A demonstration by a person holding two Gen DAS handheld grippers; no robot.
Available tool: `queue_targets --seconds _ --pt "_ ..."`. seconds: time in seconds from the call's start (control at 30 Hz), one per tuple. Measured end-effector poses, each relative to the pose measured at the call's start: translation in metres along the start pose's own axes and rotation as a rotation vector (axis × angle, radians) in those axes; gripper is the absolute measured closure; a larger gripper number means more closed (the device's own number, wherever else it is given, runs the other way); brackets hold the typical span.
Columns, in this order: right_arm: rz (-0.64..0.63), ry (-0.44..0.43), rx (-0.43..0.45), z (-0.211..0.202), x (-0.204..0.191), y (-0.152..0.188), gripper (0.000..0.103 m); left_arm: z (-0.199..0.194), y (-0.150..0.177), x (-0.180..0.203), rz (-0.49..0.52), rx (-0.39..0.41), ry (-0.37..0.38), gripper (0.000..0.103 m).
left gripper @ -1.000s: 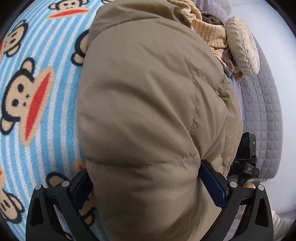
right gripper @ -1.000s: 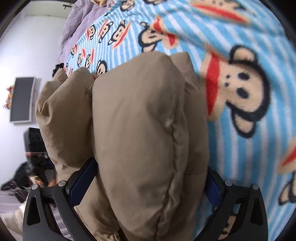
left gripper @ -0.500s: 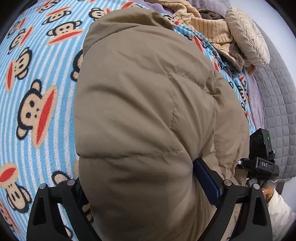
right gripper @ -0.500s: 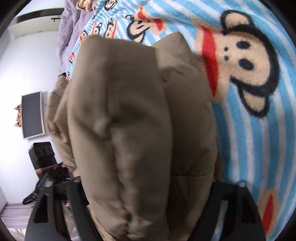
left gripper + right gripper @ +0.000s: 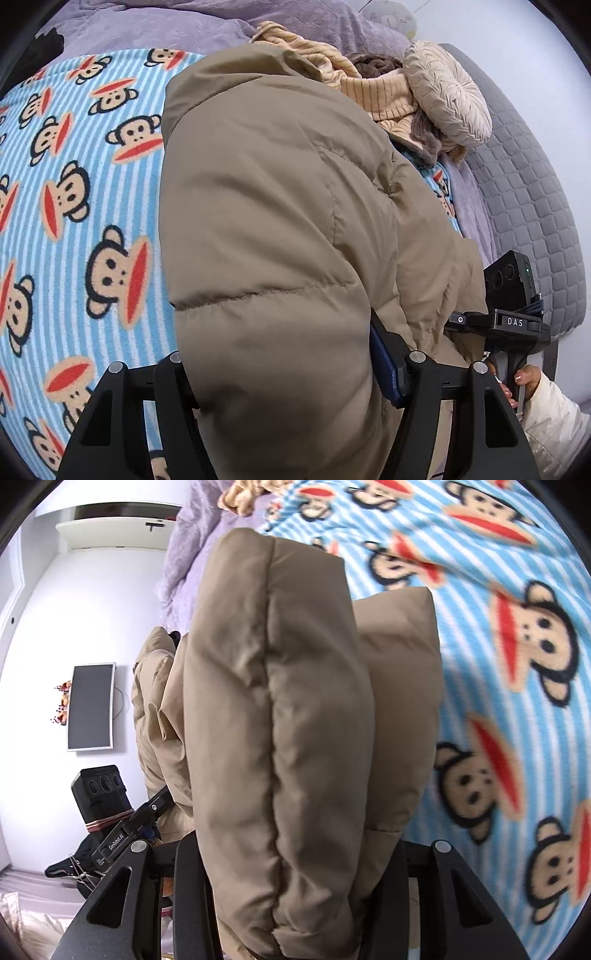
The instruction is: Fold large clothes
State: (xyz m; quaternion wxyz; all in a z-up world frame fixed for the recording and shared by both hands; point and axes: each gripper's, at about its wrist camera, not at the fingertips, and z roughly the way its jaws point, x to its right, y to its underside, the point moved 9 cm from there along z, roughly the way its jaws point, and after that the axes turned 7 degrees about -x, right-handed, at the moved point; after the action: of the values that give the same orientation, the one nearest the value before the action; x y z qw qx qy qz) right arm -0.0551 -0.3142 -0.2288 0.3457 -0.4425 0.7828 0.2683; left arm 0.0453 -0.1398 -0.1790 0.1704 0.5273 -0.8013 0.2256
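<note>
Two wrist fisheye cameras, each pressed close against one puffy tan quilted jacket [image 5: 280, 229].

The left view looks forward and down across the blue-striped monkey-print blanket [image 5: 74, 206] toward a round cream pleated cushion [image 5: 447, 92]. The right view faces that blanket from the opposite side, beside a white wall. Each view catches the other's black camera rig [image 5: 101, 794].

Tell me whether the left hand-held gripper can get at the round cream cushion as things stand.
Probably not. The left hand-held gripper is clamped on the tan puffer jacket, whose bulk lies between it and the round cream cushion.
</note>
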Motion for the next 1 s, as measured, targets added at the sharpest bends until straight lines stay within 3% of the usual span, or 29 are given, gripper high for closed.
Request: queue_targets --seconds 0.17,0.37,0.47,0.6,0.73,0.87,0.93,1.0 --pt "-0.04 -0.039 0.024 0.038 -0.055 -0.006 0.058 -0.055 -0.021 -0.046 0.016 0.041 -0.024 0.034" --pt "-0.087 -0.08 0.007 0.114 -0.115 -0.045 0.058 -0.107 -0.063 -0.13 -0.017 0.123 -0.105 0.034" --pt "-0.096 -0.07 -0.015 0.154 -0.129 -0.062 0.058 -0.11 -0.077 -0.179 -0.068 0.142 -0.153 0.034" --pt "-0.069 0.021 -0.038 0.2 -0.127 -0.077 0.055 -0.086 -0.081 -0.234 -0.153 0.108 -0.208 0.032" --pt "-0.04 0.102 -0.016 0.188 -0.124 -0.072 0.048 -0.093 -0.076 -0.247 -0.182 0.123 -0.213 0.031" --pt "-0.126 0.285 0.14 0.137 -0.13 -0.066 0.047 -0.134 -0.087 -0.248 -0.129 0.253 -0.288 0.031" --pt "-0.205 0.288 0.217 0.117 -0.149 -0.062 0.047 -0.147 -0.102 -0.252 -0.112 0.295 -0.32 0.031" --pt "-0.255 0.24 0.214 0.118 -0.173 -0.065 0.047 -0.147 -0.121 -0.26 -0.112 0.29 -0.33 0.031"
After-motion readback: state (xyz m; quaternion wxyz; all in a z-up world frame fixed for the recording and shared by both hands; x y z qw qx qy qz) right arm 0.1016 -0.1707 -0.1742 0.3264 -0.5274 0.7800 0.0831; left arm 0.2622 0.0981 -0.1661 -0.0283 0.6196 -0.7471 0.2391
